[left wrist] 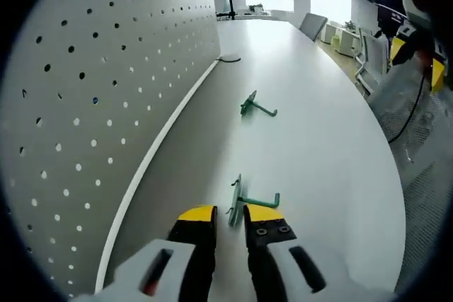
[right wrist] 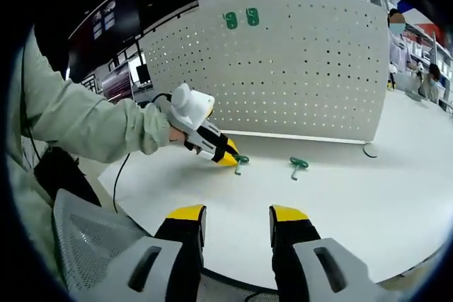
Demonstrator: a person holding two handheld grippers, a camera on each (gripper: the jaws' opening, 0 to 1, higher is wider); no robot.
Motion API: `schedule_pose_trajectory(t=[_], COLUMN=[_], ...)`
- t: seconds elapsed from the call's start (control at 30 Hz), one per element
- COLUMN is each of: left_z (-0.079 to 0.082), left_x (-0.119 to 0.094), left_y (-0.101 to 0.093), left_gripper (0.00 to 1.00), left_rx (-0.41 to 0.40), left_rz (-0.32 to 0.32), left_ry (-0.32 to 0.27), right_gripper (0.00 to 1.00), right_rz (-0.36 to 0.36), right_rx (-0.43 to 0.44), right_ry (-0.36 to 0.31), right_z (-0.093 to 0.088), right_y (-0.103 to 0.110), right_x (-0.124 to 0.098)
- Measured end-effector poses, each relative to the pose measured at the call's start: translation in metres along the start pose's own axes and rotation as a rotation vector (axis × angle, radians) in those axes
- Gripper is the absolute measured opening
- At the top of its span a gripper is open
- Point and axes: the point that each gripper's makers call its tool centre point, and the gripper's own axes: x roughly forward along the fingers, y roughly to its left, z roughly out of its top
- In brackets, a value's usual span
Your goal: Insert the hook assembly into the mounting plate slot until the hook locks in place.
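Left gripper view: left gripper (left wrist: 229,218) low over the white table (left wrist: 318,146), yellow-tipped jaws narrow, closing around the flat plate of a green hook (left wrist: 244,203) lying on the tabletop; contact with both pads cannot be told for sure. Farther along the table, a second green hook (left wrist: 253,106), well apart from the first, lying free. Beside both, along the left, a white pegboard (left wrist: 99,90) standing upright at the table's edge. Beyond, a dark cable loop (left wrist: 229,58) at the board's foot, then bright windows and office chairs.

Right gripper view: right gripper (right wrist: 236,225) held back from the table's near edge, jaws wide, nothing between them. A grey mesh chair back (right wrist: 92,238) just below. On the table (right wrist: 340,203), the left gripper (right wrist: 228,157) held by a pale-green sleeve (right wrist: 85,122), tips down at the nearer hook (right wrist: 241,163); the other hook (right wrist: 297,165) to its right. Behind, the pegboard (right wrist: 297,68) with two green hooks (right wrist: 241,18) mounted near its top. No readable writing or labels anywhere.
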Motion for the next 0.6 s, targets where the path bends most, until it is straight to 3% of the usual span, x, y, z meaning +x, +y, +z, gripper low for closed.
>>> schedule_pose_trajectory(t=[0.6], left_z=[0.0015], left_x=[0.0007], left_y=[-0.0056], left_gripper=[0.07], left_rx=[-0.010], left_rz=[-0.001], left_ry=[-0.007], right_gripper=[0.34], right_rz=[0.002], right_rx=[-0.004], right_ry=[0.003], right_z=[-0.0003], right_y=[0.0000], right_x=[-0.0010])
